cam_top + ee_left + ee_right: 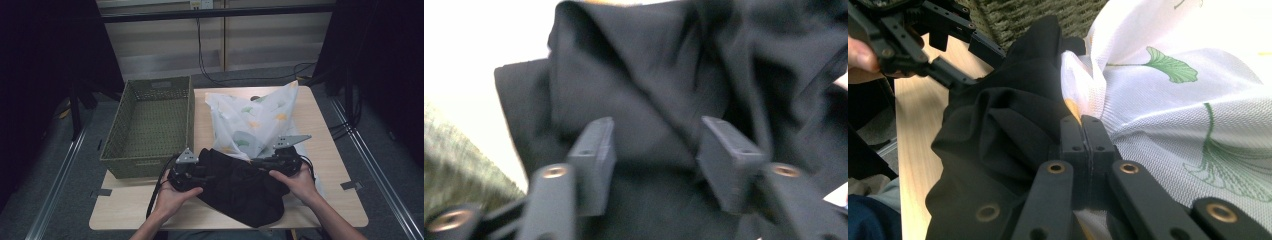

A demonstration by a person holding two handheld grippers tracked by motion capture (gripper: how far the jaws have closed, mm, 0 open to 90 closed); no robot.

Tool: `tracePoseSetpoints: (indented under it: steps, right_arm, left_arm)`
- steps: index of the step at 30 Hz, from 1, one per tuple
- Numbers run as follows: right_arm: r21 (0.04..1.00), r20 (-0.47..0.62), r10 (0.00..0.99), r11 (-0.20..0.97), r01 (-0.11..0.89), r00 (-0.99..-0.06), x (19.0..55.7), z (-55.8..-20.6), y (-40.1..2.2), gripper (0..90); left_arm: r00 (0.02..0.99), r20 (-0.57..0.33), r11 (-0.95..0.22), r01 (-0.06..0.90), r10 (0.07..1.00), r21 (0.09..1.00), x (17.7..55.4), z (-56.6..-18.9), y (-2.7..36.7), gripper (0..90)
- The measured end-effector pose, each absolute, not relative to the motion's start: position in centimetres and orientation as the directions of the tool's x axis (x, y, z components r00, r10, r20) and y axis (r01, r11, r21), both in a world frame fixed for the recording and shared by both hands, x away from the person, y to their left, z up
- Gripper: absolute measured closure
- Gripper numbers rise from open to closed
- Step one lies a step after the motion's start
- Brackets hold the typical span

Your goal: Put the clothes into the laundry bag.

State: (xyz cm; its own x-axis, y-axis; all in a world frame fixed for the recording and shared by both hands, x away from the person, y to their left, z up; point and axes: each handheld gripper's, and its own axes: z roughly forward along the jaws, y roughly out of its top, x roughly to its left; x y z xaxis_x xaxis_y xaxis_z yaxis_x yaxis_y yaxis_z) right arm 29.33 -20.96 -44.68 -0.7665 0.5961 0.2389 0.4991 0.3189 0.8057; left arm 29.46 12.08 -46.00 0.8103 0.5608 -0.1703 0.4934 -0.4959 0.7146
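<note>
Black cloth (240, 187) on wooden table (325, 145): left claw (656, 150) open, right claw (1087, 142) shut, seemingly pinching it.

Woven olive-green basket (150, 127), rectangular, standing at the left edge of a light wooden table (327, 150), its long side running away from the viewer. Black cables (210, 70) hang down the pale panelled wall (270, 40) behind. Grey floor (65, 200) with a metal rail (57, 185) alongside the table

High view overhead facing forward, gripper views close, sharing black cloth (240, 187)
</note>
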Motion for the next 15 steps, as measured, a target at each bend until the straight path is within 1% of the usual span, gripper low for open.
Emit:
tracePoseSetpoints:
  steps: [3, 4, 5, 6, 7, 8, 10, 11, 12, 14, 15]
  right_arm:
    - [0.803, 0.237, 0.601, 0.322, 0.502, -0.764, 29.2, -44.8, -21.3, 90.0]
    - [0.803, 0.237, 0.601, 0.322, 0.502, -0.764, 29.2, -44.8, -21.3, 90.0]
    - [0.803, 0.234, 0.603, 0.323, 0.501, -0.763, 29.1, -44.8, -21.3, 90.0]
    - [0.802, 0.236, 0.602, 0.323, 0.503, -0.763, 29.1, -44.8, -21.4, 90.0]
    - [0.801, 0.235, 0.604, 0.324, 0.504, -0.762, 29.1, -44.8, -21.5, 90.0]
    - [0.799, 0.236, 0.606, 0.324, 0.506, -0.76, 29.0, -44.8, -21.5, 90.0]
    - [0.8, 0.236, 0.606, 0.323, 0.506, -0.76, 29.1, -44.8, -21.4, 90.0]
    - [0.8, 0.231, 0.605, 0.327, 0.503, -0.762, 29.1, -44.9, -21.3, 90.0]
    - [0.8, 0.23, 0.604, 0.329, 0.501, -0.763, 29.1, -44.9, -21.3, 90.0]
    - [0.8, 0.23, 0.604, 0.329, 0.501, -0.763, 29.1, -44.8, -21.3, 90.0]
    - [0.801, 0.23, 0.604, 0.328, 0.501, -0.763, 29.1, -44.8, -21.3, 90.0]
  left_arm:
    - [0.8, -0.167, -0.494, 0.503, 0.576, 0.709, 29.2, -46.5, 13.1, 35.4]
    - [0.799, -0.167, -0.494, 0.505, 0.578, 0.707, 29.2, -46.7, 13.5, 33.5]
    - [0.795, -0.16, -0.498, 0.508, 0.585, 0.703, 29.0, -47.0, 14.1, 33.5]
    - [0.799, -0.159, -0.504, 0.505, 0.58, 0.7, 28.9, -47.3, 14.5, 30.9]
    - [0.786, -0.163, -0.499, 0.521, 0.596, 0.693, 28.8, -47.7, 14.8, 28.4]
    - [0.789, -0.167, -0.515, 0.528, 0.591, 0.675, 28.6, -48.3, 15.2, 25.5]
    - [0.795, -0.155, -0.534, 0.523, 0.586, 0.664, 28.5, -48.3, 15.1, 25.1]
    - [0.801, -0.164, -0.53, 0.518, 0.576, 0.671, 28.5, -48.4, 15.0, 25.6]
    - [0.806, -0.169, -0.528, 0.513, 0.567, 0.677, 28.5, -48.4, 14.7, 30.1]
    - [0.806, -0.16, -0.521, 0.506, 0.57, 0.687, 28.6, -48.5, 14.3, 49.7]
    - [0.805, -0.165, -0.517, 0.507, 0.569, 0.69, 28.7, -48.5, 14.3, 67.3]
